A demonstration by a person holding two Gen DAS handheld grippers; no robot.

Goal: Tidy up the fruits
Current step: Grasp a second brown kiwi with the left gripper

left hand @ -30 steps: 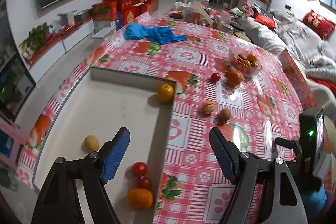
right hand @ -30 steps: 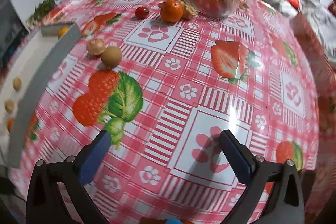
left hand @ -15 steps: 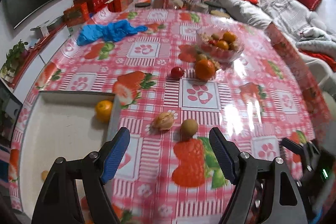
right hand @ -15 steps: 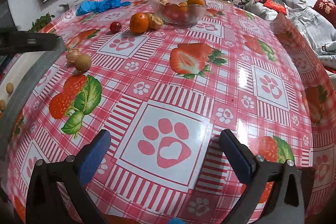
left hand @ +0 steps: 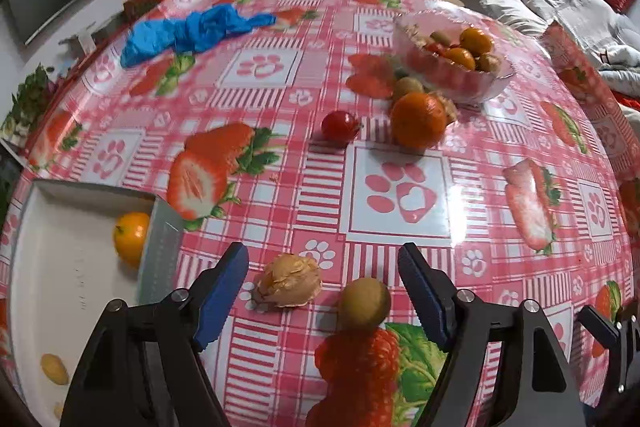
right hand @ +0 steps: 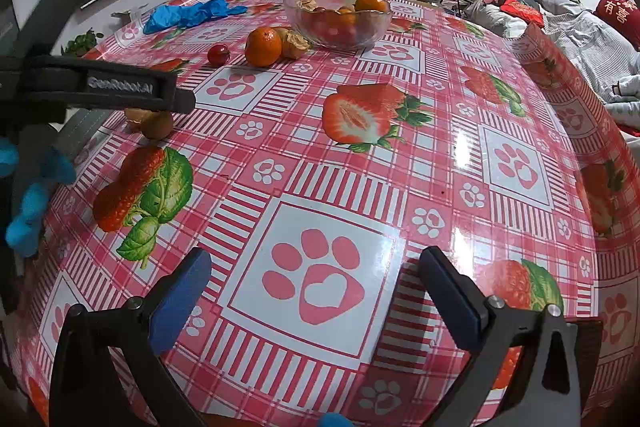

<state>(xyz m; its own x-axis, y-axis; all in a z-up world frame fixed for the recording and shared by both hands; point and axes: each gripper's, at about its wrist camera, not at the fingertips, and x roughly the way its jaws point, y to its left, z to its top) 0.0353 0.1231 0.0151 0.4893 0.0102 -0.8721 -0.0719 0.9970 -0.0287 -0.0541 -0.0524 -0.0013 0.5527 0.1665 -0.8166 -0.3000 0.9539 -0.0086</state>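
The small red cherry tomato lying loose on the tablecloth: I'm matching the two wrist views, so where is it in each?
Left wrist: small red cherry tomato sits upper centre, just left of the large orange.
Right wrist: it sits upper left, again left of that orange.
Shared landmark: clear glass fruit bowl.
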